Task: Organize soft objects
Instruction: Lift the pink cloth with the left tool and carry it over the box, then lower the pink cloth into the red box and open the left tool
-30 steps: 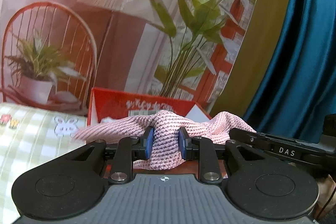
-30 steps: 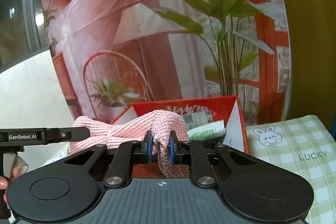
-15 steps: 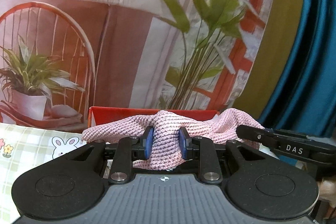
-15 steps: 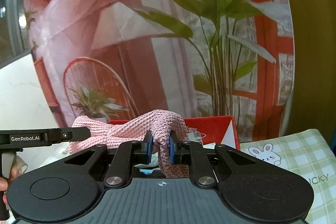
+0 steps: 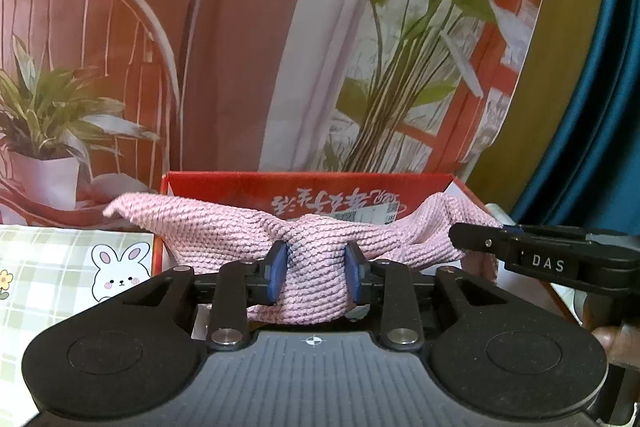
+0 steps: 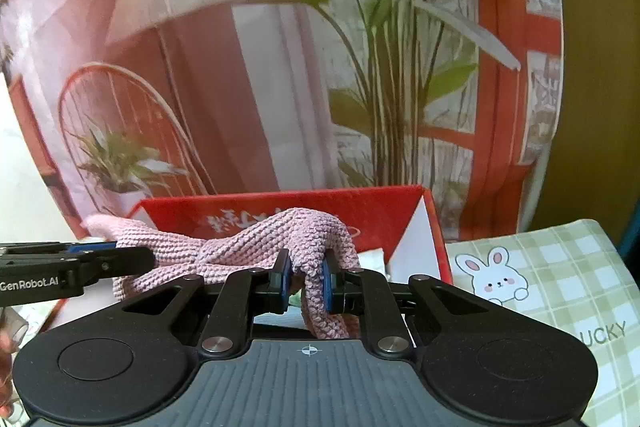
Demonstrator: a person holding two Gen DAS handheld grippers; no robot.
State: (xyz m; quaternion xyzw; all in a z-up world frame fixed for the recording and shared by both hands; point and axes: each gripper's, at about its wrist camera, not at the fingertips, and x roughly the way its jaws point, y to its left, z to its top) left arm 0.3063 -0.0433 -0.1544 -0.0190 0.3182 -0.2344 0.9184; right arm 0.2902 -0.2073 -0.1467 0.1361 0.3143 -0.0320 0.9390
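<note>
Two grippers share one pink knitted cloth, and over the last second both have carried it forward and a little lower, so the red cardboard box now fills more of each wrist view and the cloth hangs right over its open top, with its far edge draped against the box's back wall. The left gripper has just been letting its fingers spread: a thick bunch of the knit still sits between the blue pads and they still touch it on either side, but the hold reads looser than it did a second ago. The right gripper has not changed its grip; its fingers are close together and pinched hard on a narrow fold of the cloth, whose tail dangles below them. I judge this to be the start of the release, with the cloth about to be dropped into the box. Both grippers point forward and slightly downward toward the box, side by side, each visible at the edge of the other's view. A green checked cloth with a rabbit print lies beside the box.
</note>
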